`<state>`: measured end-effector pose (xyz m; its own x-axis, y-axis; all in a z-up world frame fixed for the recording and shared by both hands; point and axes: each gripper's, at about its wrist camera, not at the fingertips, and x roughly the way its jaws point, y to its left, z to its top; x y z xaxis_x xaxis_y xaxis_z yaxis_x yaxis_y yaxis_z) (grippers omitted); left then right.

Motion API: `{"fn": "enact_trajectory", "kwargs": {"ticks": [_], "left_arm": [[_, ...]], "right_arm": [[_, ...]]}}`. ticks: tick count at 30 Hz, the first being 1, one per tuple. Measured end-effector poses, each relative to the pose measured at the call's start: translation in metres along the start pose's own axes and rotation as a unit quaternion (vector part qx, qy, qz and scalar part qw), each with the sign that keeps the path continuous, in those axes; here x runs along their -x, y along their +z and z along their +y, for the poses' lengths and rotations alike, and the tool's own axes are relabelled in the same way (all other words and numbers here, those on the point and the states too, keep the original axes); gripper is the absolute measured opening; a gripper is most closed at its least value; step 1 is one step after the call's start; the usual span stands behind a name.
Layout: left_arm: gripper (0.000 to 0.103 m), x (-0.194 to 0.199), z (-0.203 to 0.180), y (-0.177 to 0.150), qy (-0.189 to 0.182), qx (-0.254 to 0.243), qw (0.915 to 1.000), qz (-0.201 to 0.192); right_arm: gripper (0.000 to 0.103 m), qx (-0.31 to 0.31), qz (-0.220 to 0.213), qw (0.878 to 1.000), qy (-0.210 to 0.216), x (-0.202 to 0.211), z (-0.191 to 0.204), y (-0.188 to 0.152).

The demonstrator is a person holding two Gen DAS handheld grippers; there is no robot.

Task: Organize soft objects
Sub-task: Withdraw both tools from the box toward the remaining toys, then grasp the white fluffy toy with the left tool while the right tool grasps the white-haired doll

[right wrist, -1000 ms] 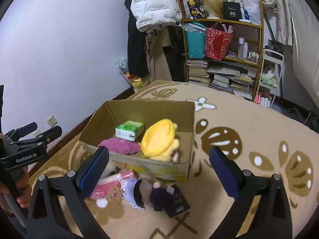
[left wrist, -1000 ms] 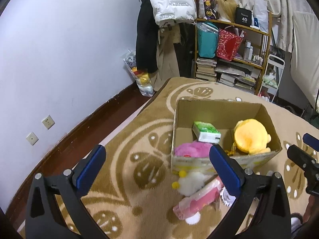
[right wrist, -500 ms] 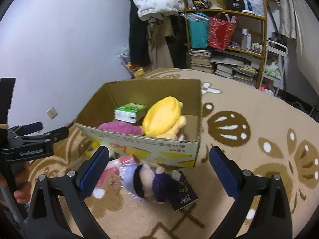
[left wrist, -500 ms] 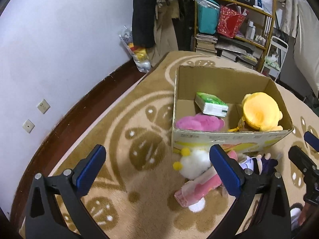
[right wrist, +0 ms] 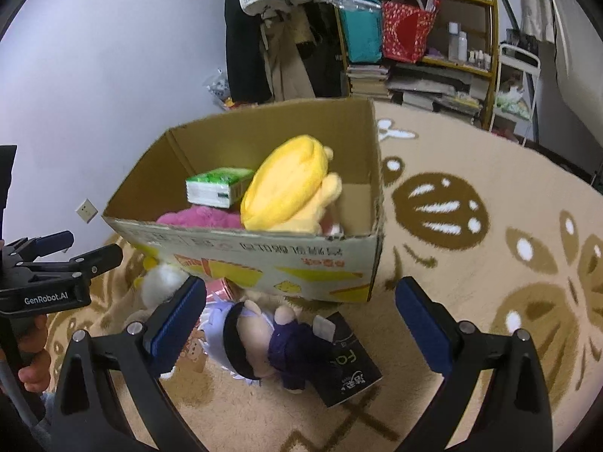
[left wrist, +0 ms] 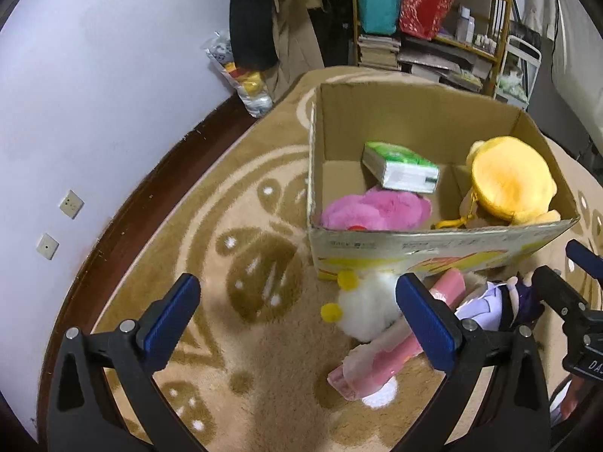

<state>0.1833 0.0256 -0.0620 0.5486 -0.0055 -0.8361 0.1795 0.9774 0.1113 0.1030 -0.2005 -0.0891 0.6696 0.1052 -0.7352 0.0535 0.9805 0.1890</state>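
Nearest the right tool [right wrist: 299, 324], whose jaws are spread wide with nothing between them, a doll in a purple outfit [right wrist: 264, 339] is seen lying on the patterned rug [right wrist: 490, 263], just in front of the cardboard box [right wrist: 264, 263]. A dark card tag [right wrist: 346, 365] is attached at its side. The doll is judged light and yielding; the stuffed body or head would be the better hold, since the tag is thin and could slip or tear.

The left tool [left wrist: 297, 320] is likewise held open and empty above the rug. Just beyond its right finger, a white fluffy plush with yellow pompoms [left wrist: 365, 312] rests against the box front, touching a pink packaged item [left wrist: 377, 361] lying beside it. The plush is expected to compress a good deal, so a deep bite through its middle is advised; the pompoms are too small to trust. The pink item looks wrapped in clear film and may be slippery.

Farther off, inside the box, a pink plush [left wrist: 377, 207], a green tissue pack [left wrist: 401, 167] and a yellow plush [left wrist: 508, 179] are already lodged. Free space is left along the box's left and rear.
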Motion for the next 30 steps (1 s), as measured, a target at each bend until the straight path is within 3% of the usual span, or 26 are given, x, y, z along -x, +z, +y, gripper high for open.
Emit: {"fn": "enact_trajectory", "kwargs": {"ticks": [8,22,25,30], "left_arm": [[0.102,-0.026,-0.005,-0.001,-0.014,-0.004,0.9992,0.036],[0.102,-0.058,-0.017,-0.006,-0.023,-0.007,0.9977,0.063],[0.102,-0.062,-0.016,-0.008,-0.015,0.003,0.9979,0.062],[0.101,-0.066,-0.009,-0.008,-0.033,0.033,0.9965,0.069]], "right_arm": [[0.103,-0.011,0.014,1.000,0.011,-0.018,-0.003,-0.004],[0.103,-0.009,0.026,1.000,0.014,-0.029,0.002,-0.007],[0.103,-0.007,0.033,0.999,0.017,-0.034,0.003,-0.009],[0.103,-0.002,0.039,0.999,0.022,-0.037,0.006,-0.011]]}}
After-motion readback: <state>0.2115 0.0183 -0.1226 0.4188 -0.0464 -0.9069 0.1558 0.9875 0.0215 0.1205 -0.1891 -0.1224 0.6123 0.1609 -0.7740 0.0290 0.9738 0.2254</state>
